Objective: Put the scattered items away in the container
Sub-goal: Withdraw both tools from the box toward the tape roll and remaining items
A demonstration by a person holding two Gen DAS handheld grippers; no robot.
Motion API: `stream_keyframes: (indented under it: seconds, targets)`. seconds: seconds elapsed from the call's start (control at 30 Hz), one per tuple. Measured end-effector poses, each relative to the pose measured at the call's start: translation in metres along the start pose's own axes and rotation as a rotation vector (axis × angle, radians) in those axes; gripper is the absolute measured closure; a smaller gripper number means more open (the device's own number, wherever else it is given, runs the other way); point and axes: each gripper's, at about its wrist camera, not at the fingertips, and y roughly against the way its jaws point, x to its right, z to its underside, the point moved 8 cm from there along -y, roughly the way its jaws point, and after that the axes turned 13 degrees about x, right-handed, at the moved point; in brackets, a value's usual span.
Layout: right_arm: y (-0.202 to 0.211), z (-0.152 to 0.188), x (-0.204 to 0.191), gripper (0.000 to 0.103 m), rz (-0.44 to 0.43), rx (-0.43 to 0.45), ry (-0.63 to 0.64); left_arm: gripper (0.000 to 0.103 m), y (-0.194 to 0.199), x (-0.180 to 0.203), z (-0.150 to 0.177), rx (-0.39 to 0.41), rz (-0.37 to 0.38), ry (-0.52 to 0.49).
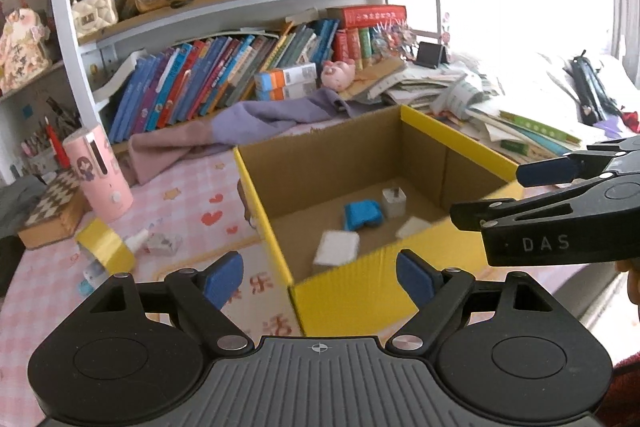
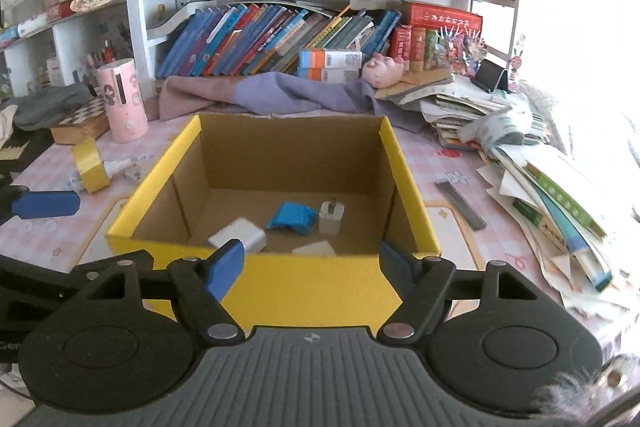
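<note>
**Both grippers held open at the yellow box**

The left gripper [image 1: 320,277] and the right gripper [image 2: 310,265] are held with fingers spread wide and nothing between them, each poised at the near wall of the yellow cardboard box [image 2: 276,283]. Inside the box four items are seen on the floor — a blue folded object [image 2: 292,218], a white plug adapter [image 2: 331,218], a white block [image 2: 238,239] and a flat white piece [image 2: 314,249]. On the pink checked tablecloth [image 2: 48,227] left of the box, a yellow tape roll [image 2: 90,165] and a small white bottle [image 2: 118,166] are left lying — a grey ruler [image 2: 460,205] is seen to the right
</note>
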Motion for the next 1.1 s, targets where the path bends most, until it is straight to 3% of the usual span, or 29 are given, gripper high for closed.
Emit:
stream_keyframes:
  seconds: [0.27,0.53,0.9,1.1]
  targets:
    - [0.034,0.018,-0.023,0.021,0.058,-0.011,-0.014,0.009,0.029,-0.007,0.018,-0.010,0.036,-0.015]
    - [0.057,0.036,-0.046,0.020,0.086,-0.036,-0.016,0.009,0.048,-0.020,0.039,-0.047,0.057,-0.004]
    - [0.066,0.053,-0.081,0.018,0.082,-0.080,-0.005,0.008,0.073,-0.055,0.065,-0.093,0.009,0.056]
    - [0.063,0.060,-0.110,0.016,0.032,-0.114,0.028,0.008,0.091,-0.073,0.071,-0.080,-0.024,0.068]
